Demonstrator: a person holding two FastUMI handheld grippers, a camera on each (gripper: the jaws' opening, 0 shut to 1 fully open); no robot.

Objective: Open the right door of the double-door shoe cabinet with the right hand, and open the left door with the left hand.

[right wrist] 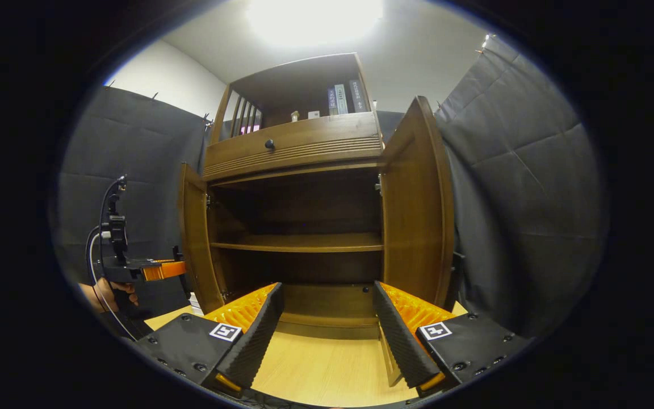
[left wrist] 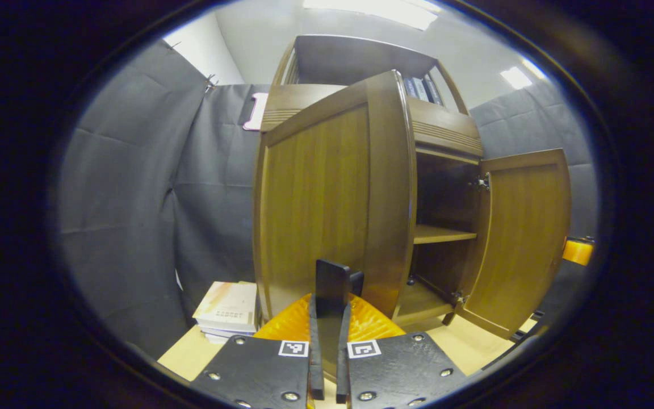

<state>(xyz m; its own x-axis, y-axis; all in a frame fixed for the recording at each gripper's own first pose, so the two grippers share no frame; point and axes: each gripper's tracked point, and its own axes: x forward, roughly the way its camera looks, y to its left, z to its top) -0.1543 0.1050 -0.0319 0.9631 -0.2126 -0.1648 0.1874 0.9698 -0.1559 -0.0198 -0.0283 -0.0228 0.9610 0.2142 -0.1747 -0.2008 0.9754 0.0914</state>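
The tall brown wooden shoe cabinet (right wrist: 298, 170) stands upright on the pale wooden floor (right wrist: 327, 369), with its front facing the right gripper view. Both of its doors are swung out. The brown wooden left door (right wrist: 195, 238) and the brown wooden right door (right wrist: 418, 210) stand tall, each with its long side going up and down. Inside is a flat wooden shelf (right wrist: 298, 243). The right gripper (right wrist: 327, 324) is spread wide and holds nothing. In the left gripper view, the left gripper (left wrist: 330, 341) is squeezed tight on a dark flat handle (left wrist: 332, 284) at the edge of the left door (left wrist: 327, 193). A stack of books (left wrist: 227, 309) lies on the floor beside the cabinet.
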